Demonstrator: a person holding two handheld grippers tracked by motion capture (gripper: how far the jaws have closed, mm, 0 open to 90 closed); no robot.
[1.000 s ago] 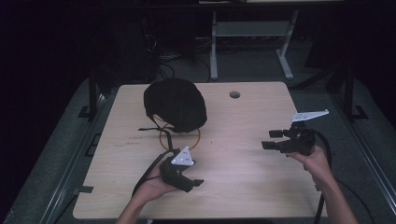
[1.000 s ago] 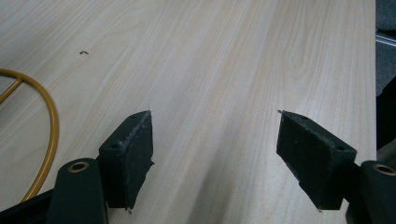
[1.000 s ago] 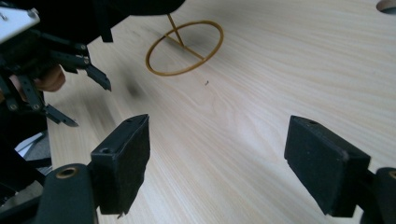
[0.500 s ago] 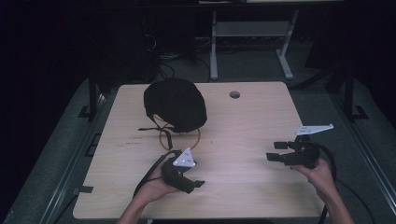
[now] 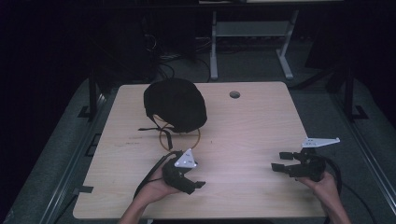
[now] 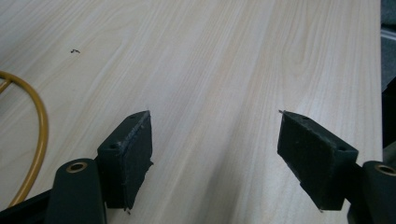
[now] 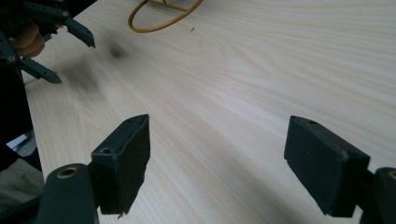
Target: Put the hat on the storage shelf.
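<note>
A black dome-shaped cap with loose straps lies at the table's far left-centre. Its near edge rests partly on a thin yellow ring. My left gripper is held low over the table just in front of the ring, with its jaws open and pointing right. In the left gripper view my left gripper has only bare wood between its pads, and an arc of the yellow ring curves at the left. My right gripper hovers near the front right, open and pointing left. Nothing sits between the pads of my right gripper.
The light wooden table has a round cable hole near its far edge. Metal frame legs and cables stand on the dark floor behind it. In the right gripper view, the left gripper and yellow ring lie ahead.
My right gripper has moved toward the table's near edge and lower, still open. The left gripper, the cap and the ring have stayed put.
</note>
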